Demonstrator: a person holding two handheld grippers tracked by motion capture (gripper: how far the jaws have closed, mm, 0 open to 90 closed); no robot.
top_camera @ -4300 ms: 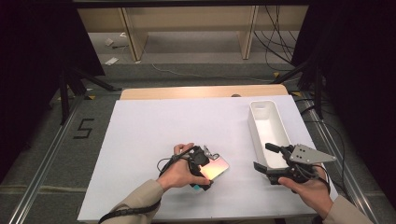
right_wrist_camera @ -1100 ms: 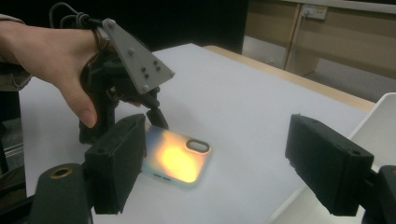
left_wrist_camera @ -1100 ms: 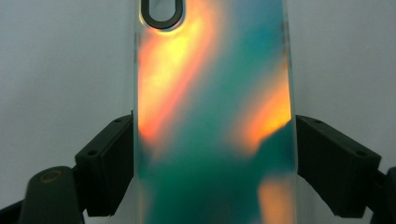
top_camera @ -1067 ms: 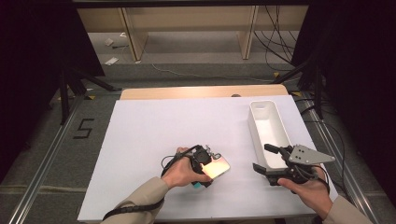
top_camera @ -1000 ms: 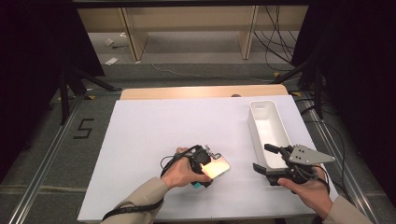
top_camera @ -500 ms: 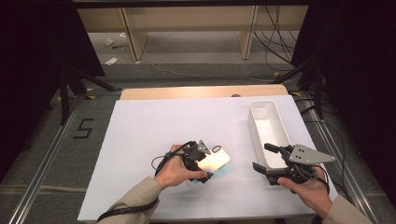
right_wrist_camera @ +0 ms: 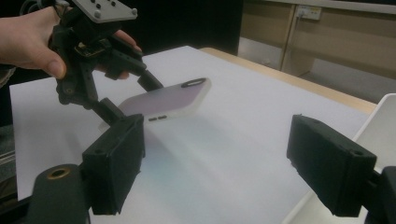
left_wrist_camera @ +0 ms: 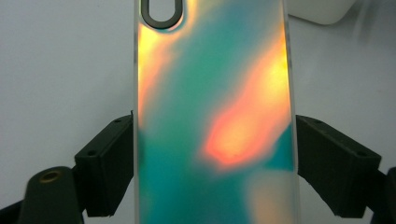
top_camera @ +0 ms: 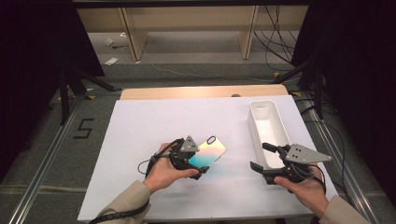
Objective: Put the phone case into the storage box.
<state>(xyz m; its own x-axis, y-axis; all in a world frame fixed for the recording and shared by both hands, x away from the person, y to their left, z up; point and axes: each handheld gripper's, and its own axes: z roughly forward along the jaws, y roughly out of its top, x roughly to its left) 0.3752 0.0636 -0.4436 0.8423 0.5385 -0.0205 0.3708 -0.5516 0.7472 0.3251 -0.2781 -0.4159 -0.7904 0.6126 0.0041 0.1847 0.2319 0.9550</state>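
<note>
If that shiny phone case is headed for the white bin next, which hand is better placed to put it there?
The left. Its gripper already clamps the phone case by both long edges, lifted off the table. The right gripper is beside the white bin, but its jaws are open and hold nothing.

— What stands in the way on the sheet (top_camera: 140,140)?

— Little. The left gripper (top_camera: 195,161) carries a phone case (top_camera: 208,152) clamped by its long edges, lifted off the surface near the front middle. The white bin (top_camera: 267,126) sits along the right edge, with the right gripper (top_camera: 261,157), jaws apart and empty, just in front of it.

— And open room?

— The whole left half and the back of the sheet lie bare. Between case and bin runs a bare lane, wide enough for a gripper. The bin's walls block any low sideways pass on the right.
</note>
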